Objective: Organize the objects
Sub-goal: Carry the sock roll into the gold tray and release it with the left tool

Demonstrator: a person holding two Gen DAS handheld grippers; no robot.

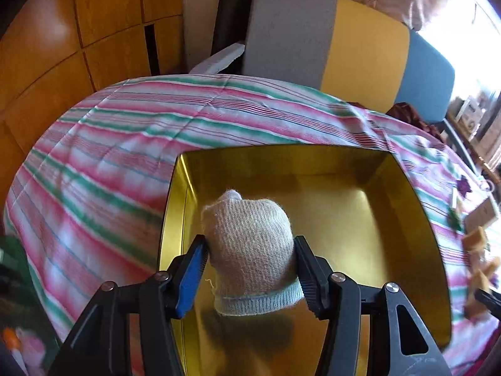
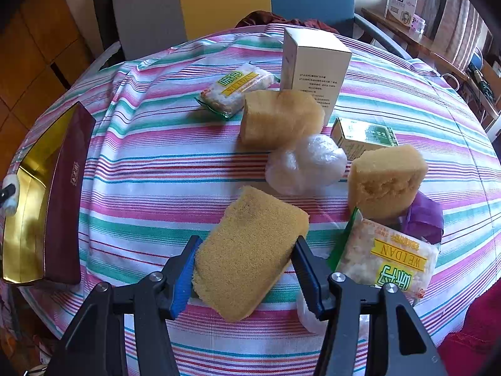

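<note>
The left tool (image 1: 250,263) pinches a rolled grey sock (image 1: 250,247) between its pads, held over the open gold-lined box (image 1: 404,206) on the striped tabletop (image 1: 103,163). The right tool (image 2: 247,269) squeezes a tan sponge (image 2: 250,250) lying on the cloth; just ahead sit a plastic-wrapped bundle (image 2: 305,163), two more sponges (image 2: 280,117) and a white carton (image 2: 316,62).

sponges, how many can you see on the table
3. One sponge is between the right tongs. A second sits in front of the white box. A third stands at the right, beside the plastic bag. More may be hidden.
</note>
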